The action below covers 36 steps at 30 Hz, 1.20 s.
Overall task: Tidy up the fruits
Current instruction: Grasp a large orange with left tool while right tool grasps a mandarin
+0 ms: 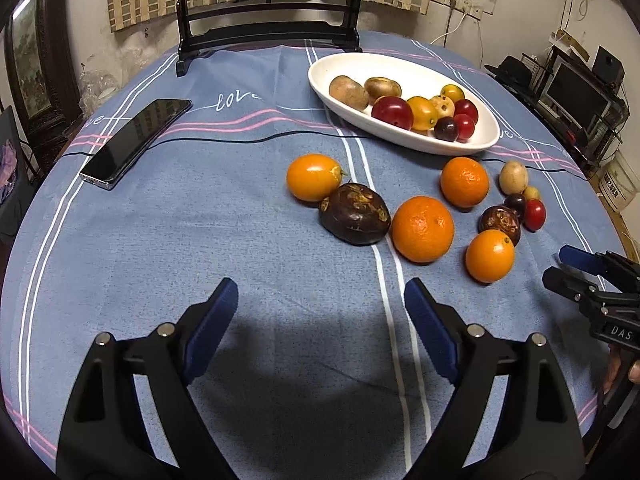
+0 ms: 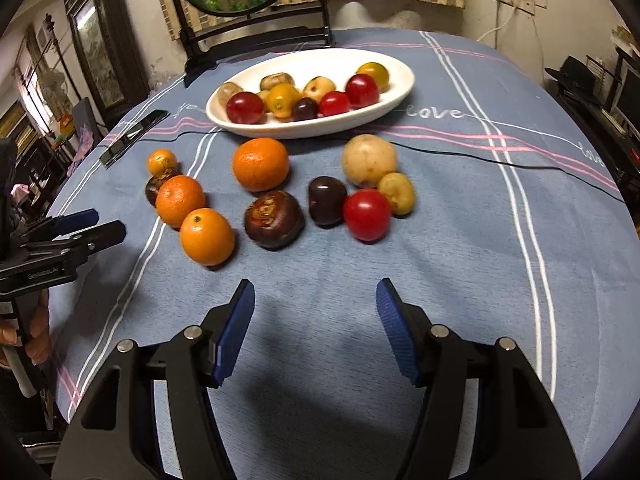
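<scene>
Both tools hang empty over the blue cloth-covered surface (image 1: 200, 208). The left hand-held gripper (image 1: 320, 300) stands spread wide with nothing between its blue pads, low in the centre of its frame; the right hand-held gripper (image 2: 316, 296) is likewise wide and empty.

The white oval dish (image 1: 404, 136) sits in the upper right of the left view and already holds a cluster of small fruit. The rest lies loose below it. In the right view, from left to centre: a small orange (image 2: 162, 161), a dark wrinkled fruit (image 2: 154, 188) touching it, a mandarin (image 2: 180, 200), another orange (image 2: 207, 236), a larger mandarin (image 2: 261, 164) and a second dark wrinkled fruit (image 2: 274, 219). To the right, a dark plum (image 2: 326, 200), a red cherry tomato (image 2: 367, 214), a small yellow fruit (image 2: 397, 193) and a pale round fruit (image 2: 369, 159) crowd together, touching.

The risks, as I judge them: the fruit is round and packed, so closing on one piece of the tight cluster could nudge its neighbours and set them rolling toward the surface's edge at lower right. The tomato looks soft and may bruise under a hard squeeze. A black cable (image 2: 520, 166) crosses the cloth between fruit and dish and could snag a low carry. The phone (image 1: 136, 142) at upper left lies well apart.
</scene>
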Available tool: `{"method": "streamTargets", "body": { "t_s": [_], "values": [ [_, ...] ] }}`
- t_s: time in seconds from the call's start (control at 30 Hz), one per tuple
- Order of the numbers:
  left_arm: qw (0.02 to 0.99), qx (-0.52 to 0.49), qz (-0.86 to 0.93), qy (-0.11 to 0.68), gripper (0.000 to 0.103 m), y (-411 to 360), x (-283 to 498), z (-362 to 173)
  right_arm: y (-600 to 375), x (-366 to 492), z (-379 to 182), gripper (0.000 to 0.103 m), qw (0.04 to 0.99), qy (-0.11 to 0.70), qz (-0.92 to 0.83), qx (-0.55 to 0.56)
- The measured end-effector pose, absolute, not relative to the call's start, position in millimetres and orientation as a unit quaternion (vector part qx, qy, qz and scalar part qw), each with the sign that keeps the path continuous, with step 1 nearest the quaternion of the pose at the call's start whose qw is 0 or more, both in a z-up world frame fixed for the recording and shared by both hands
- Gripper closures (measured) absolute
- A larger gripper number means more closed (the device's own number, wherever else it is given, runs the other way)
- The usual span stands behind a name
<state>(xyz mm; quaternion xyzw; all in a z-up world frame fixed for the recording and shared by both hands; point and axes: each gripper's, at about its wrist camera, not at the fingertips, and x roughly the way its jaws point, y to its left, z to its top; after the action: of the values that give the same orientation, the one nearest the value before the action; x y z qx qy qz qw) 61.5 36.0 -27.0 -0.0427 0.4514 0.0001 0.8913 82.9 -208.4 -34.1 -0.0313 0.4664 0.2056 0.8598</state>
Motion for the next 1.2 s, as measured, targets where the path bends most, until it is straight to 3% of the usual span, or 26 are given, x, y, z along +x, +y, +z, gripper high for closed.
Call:
{"method": "streamTargets", "body": {
  "t_s": [0.5, 0.57, 0.7, 1.2],
  "values": [
    [0.89, -0.056, 0.0, 0.452, 0.016, 55.3, 62.2, -33.9, -128.3, 87.9, -35.2, 0.039, 0.829, 0.477, 0.284, -0.069],
    [0.89, -0.059, 0.001, 0.452, 0.016, 59.4, 61.8, -34.0, -123.6, 93.4, -37.8, 0.041, 0.83, 0.48, 0.274, -0.072],
    [0.889, -0.063, 0.008, 0.453, 0.016, 66.0, 61.3, -34.8, -117.9, 104.7, -43.7, 0.064, 0.839, 0.481, 0.242, -0.085],
    [0.887, -0.037, -0.03, 0.46, 0.016, 25.3, 62.5, -29.1, -178.2, 83.9, -37.9, 0.065, 0.847, 0.471, 0.244, -0.022]
  ]
}}
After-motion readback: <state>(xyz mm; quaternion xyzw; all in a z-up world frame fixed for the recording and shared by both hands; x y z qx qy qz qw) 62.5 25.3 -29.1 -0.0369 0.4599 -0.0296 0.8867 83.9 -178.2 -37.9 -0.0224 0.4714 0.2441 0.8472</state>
